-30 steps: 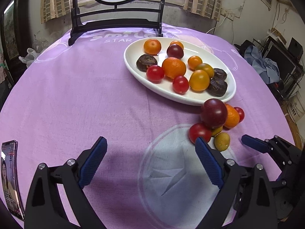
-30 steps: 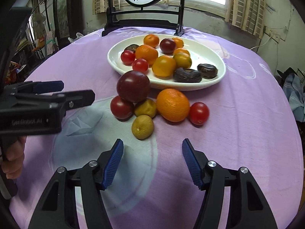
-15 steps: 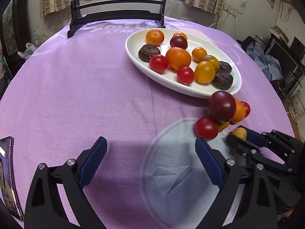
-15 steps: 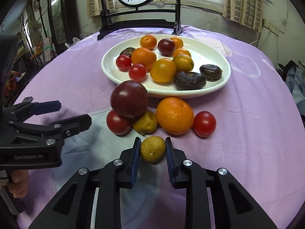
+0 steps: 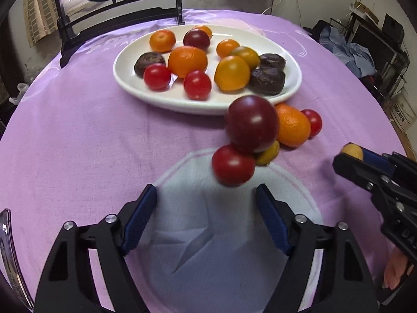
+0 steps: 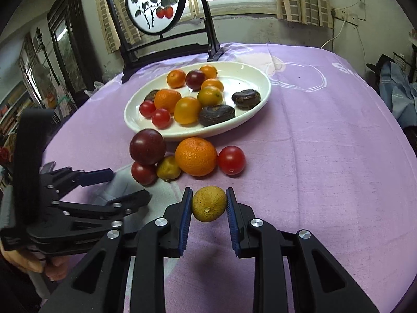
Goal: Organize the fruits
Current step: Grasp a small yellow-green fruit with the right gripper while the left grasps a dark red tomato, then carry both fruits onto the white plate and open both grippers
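Observation:
A white oval plate holds several fruits. In front of it a loose pile lies on the purple cloth: a dark red plum, a red tomato, a small yellow fruit, an orange and another tomato. My right gripper is shut on a yellow-green citrus, lifted above the cloth. My left gripper is open and empty, just short of the near red tomato.
A dark chair with a round painted panel stands behind the table. A phone lies at the left edge. Clutter and clothes sit off the table's right side.
My right gripper closed on the yellow-green citrus and lifted it off the cloth. My left gripper moved forward toward the pile and its jaws narrowed somewhat.

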